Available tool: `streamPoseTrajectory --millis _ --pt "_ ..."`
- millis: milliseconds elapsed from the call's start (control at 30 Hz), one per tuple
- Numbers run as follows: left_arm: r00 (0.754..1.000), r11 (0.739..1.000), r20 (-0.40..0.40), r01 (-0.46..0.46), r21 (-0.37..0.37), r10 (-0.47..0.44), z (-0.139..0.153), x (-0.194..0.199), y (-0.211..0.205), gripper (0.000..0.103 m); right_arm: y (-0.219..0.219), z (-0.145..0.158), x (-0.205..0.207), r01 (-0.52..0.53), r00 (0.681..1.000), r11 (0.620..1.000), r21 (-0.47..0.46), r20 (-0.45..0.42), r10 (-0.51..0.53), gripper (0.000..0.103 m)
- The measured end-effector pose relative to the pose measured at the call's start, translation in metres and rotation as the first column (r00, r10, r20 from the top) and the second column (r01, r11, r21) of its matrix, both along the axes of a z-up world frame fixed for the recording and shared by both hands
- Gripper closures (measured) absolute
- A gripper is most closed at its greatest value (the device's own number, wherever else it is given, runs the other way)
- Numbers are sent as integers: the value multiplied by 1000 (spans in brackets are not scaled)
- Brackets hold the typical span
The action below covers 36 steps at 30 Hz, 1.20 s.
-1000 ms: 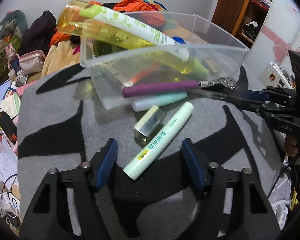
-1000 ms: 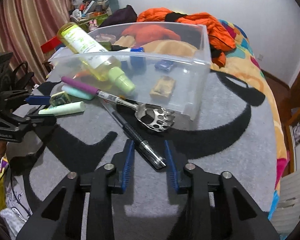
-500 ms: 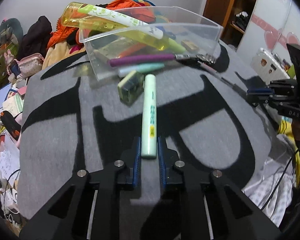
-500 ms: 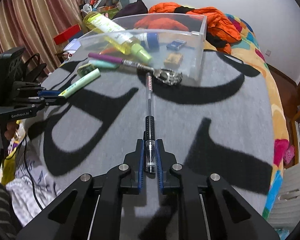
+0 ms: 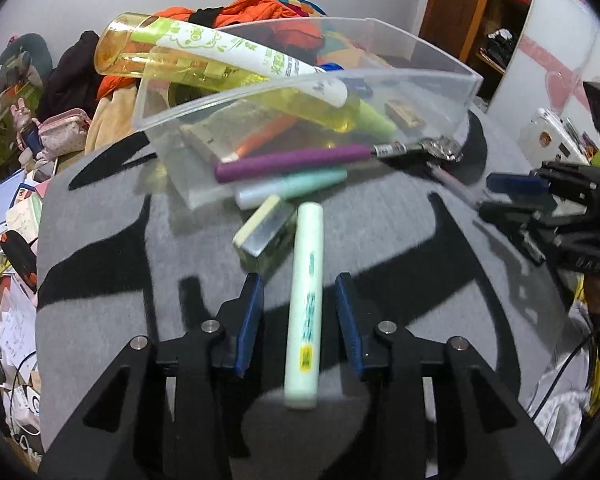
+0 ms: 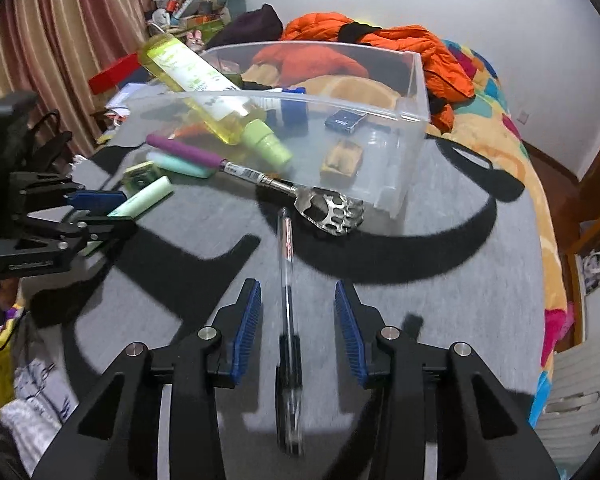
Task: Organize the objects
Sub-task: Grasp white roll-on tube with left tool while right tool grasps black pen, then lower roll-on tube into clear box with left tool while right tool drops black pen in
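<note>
A pale green tube (image 5: 306,312) lies on the grey cloth between the blue pads of my left gripper (image 5: 299,284). Its jaws are opening and neither pad touches the tube. In the right wrist view a clear-barrelled pen (image 6: 288,248) lies lengthwise between the pads of my right gripper (image 6: 297,286). Those jaws are opening too, with a gap on both sides of the pen. Beyond both stands a clear plastic bin (image 5: 420,92) holding a yellow bottle (image 5: 228,76) and a white-green tube (image 5: 240,50).
A purple-handled back scratcher (image 6: 324,210) lies along the bin's front, beside a teal tube (image 5: 296,188) and a small green box (image 5: 264,232). The bin (image 6: 412,92) also holds a blue pack and a brown block. Clothes and clutter ring the grey surface.
Half a second ago both grippers were shut, the left on the green tube, the right on the pen. Both jaws have since parted, and tube and pen lie loose between them.
</note>
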<state>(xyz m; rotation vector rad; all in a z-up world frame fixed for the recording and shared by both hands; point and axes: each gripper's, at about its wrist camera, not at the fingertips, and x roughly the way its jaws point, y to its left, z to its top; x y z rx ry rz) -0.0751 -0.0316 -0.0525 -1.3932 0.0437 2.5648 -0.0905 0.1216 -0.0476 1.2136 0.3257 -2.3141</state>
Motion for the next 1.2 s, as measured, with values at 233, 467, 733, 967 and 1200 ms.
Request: streamPoseTrajectory --millis 233,467,733,967,1200 --pt "999 999 -43 -6 -40 4 -2 7 8 74 -11 -8 4 26 999 1000 17 -40 -25 82" --pt "999 999 -51 3 -52 -6 1 21 16 88 -5 -4 17 9 1000 999 -46 -1 -9 95" --pt "994 1000 -110 -23 15 24 23 35 12 88 9 24 31 26 998 992 -125 -48 -32 95" --pt "977 995 -198 -57 79 72 57 32 4 88 18 56 20 69 990 972 -225 -105 -94 95" --pt "953 988 -281 -80 132 115 87 23 -3 88 23 86 8 86 976 950 -301 -165 -141 95"
